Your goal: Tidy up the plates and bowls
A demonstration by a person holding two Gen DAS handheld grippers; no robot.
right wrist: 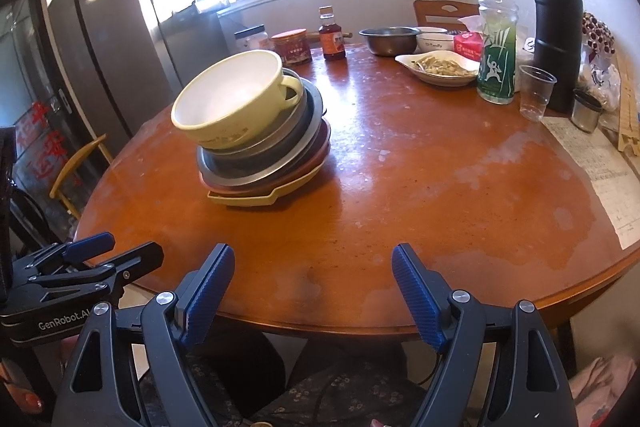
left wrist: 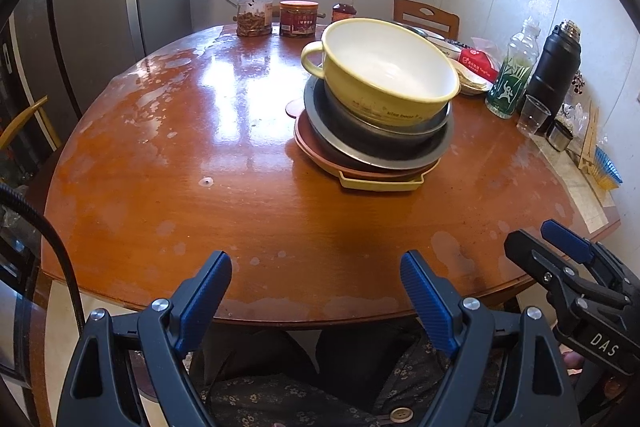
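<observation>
A stack of dishes stands on the round wooden table (left wrist: 160,163). On top is a yellow enamel bowl with a handle (left wrist: 384,67), also in the right wrist view (right wrist: 232,99). Under it lie a dark metal bowl (left wrist: 384,131), a grey metal plate (left wrist: 340,143), a pink plate (left wrist: 312,147) and a yellow tray (left wrist: 380,183) at the bottom. My left gripper (left wrist: 316,279) is open and empty at the table's near edge. My right gripper (right wrist: 314,273) is open and empty beside it, and also shows in the left wrist view (left wrist: 536,239).
At the back stand a jar (left wrist: 255,11), a red tin (left wrist: 298,18) and a sauce bottle (left wrist: 344,7). On the right are a steel bowl (right wrist: 390,40), a dish of food (right wrist: 440,67), a green bottle (right wrist: 497,39), a black flask (right wrist: 558,35), a plastic cup (right wrist: 536,93) and papers (right wrist: 596,163).
</observation>
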